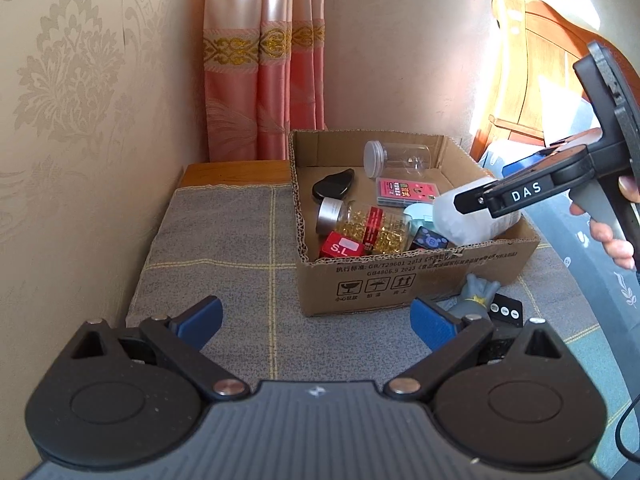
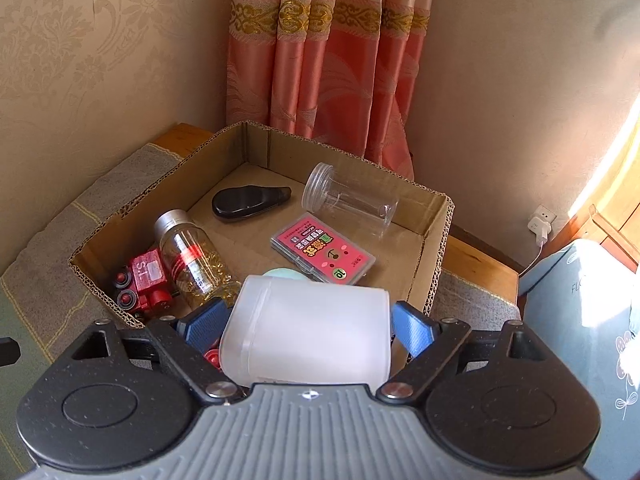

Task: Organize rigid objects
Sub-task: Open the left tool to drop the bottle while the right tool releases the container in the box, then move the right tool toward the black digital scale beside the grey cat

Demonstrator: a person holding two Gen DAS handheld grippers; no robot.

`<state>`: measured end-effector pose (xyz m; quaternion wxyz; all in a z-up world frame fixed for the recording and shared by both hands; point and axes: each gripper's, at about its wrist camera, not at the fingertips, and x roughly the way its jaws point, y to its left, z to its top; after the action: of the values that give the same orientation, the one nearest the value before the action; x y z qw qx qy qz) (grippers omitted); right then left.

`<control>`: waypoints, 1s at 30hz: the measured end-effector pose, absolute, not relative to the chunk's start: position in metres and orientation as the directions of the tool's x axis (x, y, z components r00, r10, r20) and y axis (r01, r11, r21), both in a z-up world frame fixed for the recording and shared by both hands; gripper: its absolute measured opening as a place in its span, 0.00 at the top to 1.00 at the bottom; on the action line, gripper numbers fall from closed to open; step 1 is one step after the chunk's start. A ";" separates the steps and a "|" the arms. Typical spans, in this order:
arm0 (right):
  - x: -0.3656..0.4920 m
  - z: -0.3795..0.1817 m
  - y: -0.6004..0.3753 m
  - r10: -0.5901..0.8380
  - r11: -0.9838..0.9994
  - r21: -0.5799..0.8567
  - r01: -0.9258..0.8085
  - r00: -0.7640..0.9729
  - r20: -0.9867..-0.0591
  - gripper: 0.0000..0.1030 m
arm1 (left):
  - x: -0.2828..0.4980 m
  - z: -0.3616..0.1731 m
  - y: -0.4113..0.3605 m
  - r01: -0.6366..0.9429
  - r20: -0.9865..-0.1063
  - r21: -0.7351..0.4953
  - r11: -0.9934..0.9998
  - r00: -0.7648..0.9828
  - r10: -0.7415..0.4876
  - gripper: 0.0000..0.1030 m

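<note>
Now the right tongs [image 2: 308,330], pinching a frosted white jar [image 2: 308,332], hover over the cardboard box [image 2: 436,248]; next, release it inside; left tongs [image 1: 316,320] wait spread

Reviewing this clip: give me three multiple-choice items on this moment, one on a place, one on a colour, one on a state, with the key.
1. Where does the clear empty jar lie?
A. inside the cardboard box
B. on the grey cloth
C. in the left gripper

2. What colour is the card case in the box?
A. green
B. pink
C. black

3. What is the right gripper doing?
A. open and empty
B. shut on the frosted white container
C. resting on the cloth

Key: 1 A, the jar lies on its side at the box's far end. 2 B, its face is pink. 3 B, blue pads sit on both sides of the container above the box.
</note>
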<state>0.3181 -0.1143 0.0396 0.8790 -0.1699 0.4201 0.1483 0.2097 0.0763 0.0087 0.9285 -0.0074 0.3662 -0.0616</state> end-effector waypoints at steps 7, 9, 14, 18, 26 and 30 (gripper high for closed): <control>0.298 0.056 -0.131 0.147 0.936 -0.098 -0.339 0.627 -0.765 0.00 | 0.207 0.009 0.074 0.114 -0.683 -0.042 0.993 0.722 -0.112 0.03; 0.288 0.058 -0.134 0.148 0.942 -0.085 -0.324 0.629 -0.763 0.00 | 0.206 0.009 0.074 0.117 -0.682 -0.040 0.992 0.723 -0.113 0.03; 0.258 0.053 -0.144 0.109 0.961 -0.085 -0.265 0.639 -0.761 0.00 | 0.201 0.008 0.073 0.118 -0.674 -0.037 0.992 0.731 -0.112 0.03; 0.232 0.039 -0.159 0.083 0.978 -0.063 -0.198 0.651 -0.755 0.00 | 0.198 0.005 0.072 0.110 -0.671 -0.011 0.994 0.736 -0.089 0.01; 0.224 -0.006 -0.169 -0.033 0.981 -0.152 -0.119 0.671 -0.740 0.00 | 0.193 0.001 0.065 0.129 -0.686 0.000 0.992 0.721 -0.094 0.01; 0.238 -0.027 -0.171 -0.054 0.979 -0.169 -0.114 0.654 -0.754 0.00 | 0.190 0.001 0.062 0.138 -0.690 0.003 0.990 0.718 -0.097 0.01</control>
<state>0.2377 -0.1714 -0.0273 0.9039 -0.1012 0.4153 0.0166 0.1896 0.0621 0.0007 0.9263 0.0271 0.3704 -0.0634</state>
